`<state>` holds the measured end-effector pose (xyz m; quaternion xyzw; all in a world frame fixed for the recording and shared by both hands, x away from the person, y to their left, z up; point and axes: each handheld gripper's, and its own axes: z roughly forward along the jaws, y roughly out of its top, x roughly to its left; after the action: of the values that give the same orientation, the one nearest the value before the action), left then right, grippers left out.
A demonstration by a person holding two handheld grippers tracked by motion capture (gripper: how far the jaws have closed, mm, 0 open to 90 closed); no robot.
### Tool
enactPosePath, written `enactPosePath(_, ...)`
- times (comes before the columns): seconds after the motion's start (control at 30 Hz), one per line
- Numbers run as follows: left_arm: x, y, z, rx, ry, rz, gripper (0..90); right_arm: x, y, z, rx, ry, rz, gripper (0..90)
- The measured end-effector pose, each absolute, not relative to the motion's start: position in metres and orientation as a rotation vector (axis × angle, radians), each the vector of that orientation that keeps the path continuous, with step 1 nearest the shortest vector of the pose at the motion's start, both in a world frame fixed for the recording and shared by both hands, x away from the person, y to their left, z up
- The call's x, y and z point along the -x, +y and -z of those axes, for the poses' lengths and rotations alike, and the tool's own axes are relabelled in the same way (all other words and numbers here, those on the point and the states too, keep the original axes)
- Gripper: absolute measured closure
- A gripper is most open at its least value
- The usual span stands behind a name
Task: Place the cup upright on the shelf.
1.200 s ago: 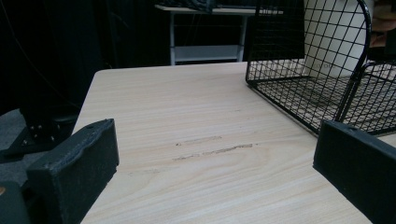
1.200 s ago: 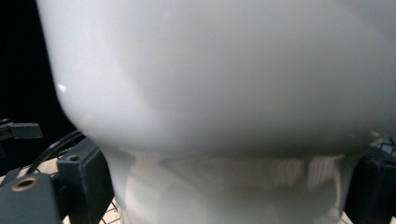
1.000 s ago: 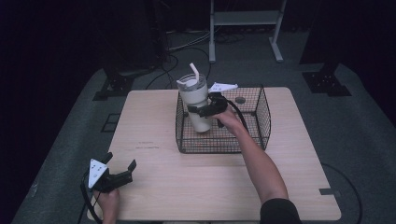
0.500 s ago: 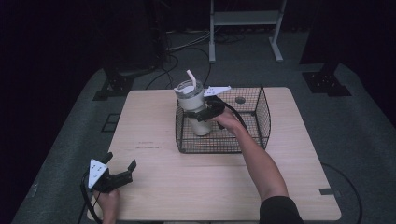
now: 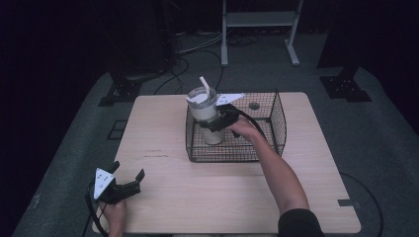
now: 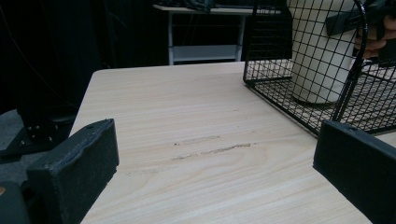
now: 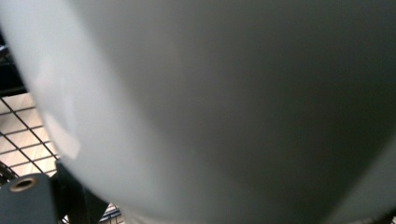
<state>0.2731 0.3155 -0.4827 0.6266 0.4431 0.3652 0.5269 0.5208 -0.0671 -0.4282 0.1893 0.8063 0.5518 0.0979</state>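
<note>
A cream tumbler (image 5: 203,112) with a lid and straw stands upright in the left part of a black wire basket (image 5: 277,123) on the wooden table (image 5: 158,133). My right gripper (image 5: 211,123) reaches in from the right and is shut on the tumbler's body. The tumbler's pale wall (image 7: 233,107) shows very close in the right gripper view. My left gripper (image 5: 129,180) rests open near the table's front left corner, with nothing between its jaws. The left gripper view looks between the open left gripper (image 6: 215,179) to the tumbler (image 6: 317,60) behind the basket mesh (image 6: 275,88), its base at the basket floor.
The basket sits at the back centre of the table. A small dark round mark (image 5: 254,105) shows at the table's far edge behind the basket. A metal stand (image 5: 259,24) and cables lie on the floor beyond the table.
The right gripper has lowered the tumbler a little into the basket. The left gripper has stayed where it was.
</note>
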Motion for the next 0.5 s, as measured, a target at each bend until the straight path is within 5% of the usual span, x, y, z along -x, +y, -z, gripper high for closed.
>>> enactPosePath(0.5,-0.274,0.313,0.483,-1.513,1.055,-0.880,0.0,-0.513,-0.083,0.429,-0.482,2.362,-1.590,7.9)
